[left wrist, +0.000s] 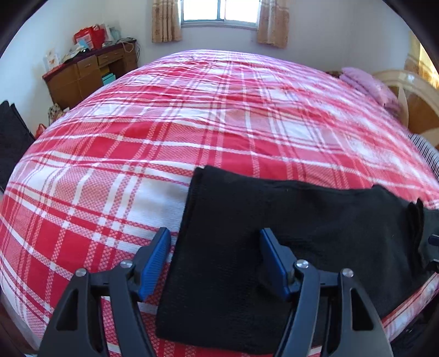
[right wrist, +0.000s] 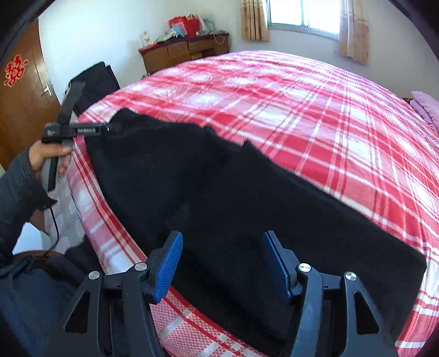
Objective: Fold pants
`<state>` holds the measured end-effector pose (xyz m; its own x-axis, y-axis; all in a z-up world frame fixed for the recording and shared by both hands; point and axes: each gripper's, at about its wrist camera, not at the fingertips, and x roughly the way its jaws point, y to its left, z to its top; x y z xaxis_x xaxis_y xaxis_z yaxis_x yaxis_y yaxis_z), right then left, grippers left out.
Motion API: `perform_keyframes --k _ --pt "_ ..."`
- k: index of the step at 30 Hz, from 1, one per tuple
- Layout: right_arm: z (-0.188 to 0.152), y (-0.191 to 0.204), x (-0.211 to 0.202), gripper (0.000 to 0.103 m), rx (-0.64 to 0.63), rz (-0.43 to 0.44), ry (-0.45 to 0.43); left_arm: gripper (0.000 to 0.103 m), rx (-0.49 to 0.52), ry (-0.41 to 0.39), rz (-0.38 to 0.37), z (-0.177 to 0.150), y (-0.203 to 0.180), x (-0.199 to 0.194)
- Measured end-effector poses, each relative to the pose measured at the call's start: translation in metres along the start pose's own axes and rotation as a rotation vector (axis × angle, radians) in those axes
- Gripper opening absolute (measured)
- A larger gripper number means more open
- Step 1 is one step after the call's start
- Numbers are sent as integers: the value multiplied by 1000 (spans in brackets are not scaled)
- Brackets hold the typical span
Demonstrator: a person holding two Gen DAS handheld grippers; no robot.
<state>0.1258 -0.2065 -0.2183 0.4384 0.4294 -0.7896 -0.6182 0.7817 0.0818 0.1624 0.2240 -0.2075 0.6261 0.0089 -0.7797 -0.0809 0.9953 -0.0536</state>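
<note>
Black pants (left wrist: pixel 274 233) lie flat along the near edge of a bed with a red and white plaid cover (left wrist: pixel 192 123). My left gripper (left wrist: pixel 215 247) is open, its blue pads straddling the left end of the pants just above the cloth. My right gripper (right wrist: pixel 222 252) is open over the right part of the pants (right wrist: pixel 233 197). The left gripper's body (right wrist: pixel 79 130) shows in the right wrist view at the far left end of the pants, held by a hand (right wrist: pixel 46 156). The right gripper's tip barely shows at the right edge of the left wrist view (left wrist: pixel 433 241).
A brown desk (left wrist: pixel 90 74) with bags stands at the far left wall. A window (left wrist: pixel 219 11) with curtains is behind the bed. A pink pillow (left wrist: pixel 367 85) and headboard (left wrist: pixel 411 90) are at the right. A brown door (right wrist: pixel 22 90) and a black bag (right wrist: pixel 96 79) are at the left.
</note>
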Motion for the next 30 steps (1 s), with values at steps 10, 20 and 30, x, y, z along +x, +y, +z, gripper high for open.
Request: perform_keyframes --k 10,20,30 --pt "-5 -6 2 62 39 14 -4 46 -2 -27 -26 -1 -4 -4" --pt "-7 -5 6 62 34 7 -7 24 51 -46 -18 1 -24 -15" --pt "-6 -8 -8 62 39 -22 -28 24 60 -99 -188 14 -56 -57"
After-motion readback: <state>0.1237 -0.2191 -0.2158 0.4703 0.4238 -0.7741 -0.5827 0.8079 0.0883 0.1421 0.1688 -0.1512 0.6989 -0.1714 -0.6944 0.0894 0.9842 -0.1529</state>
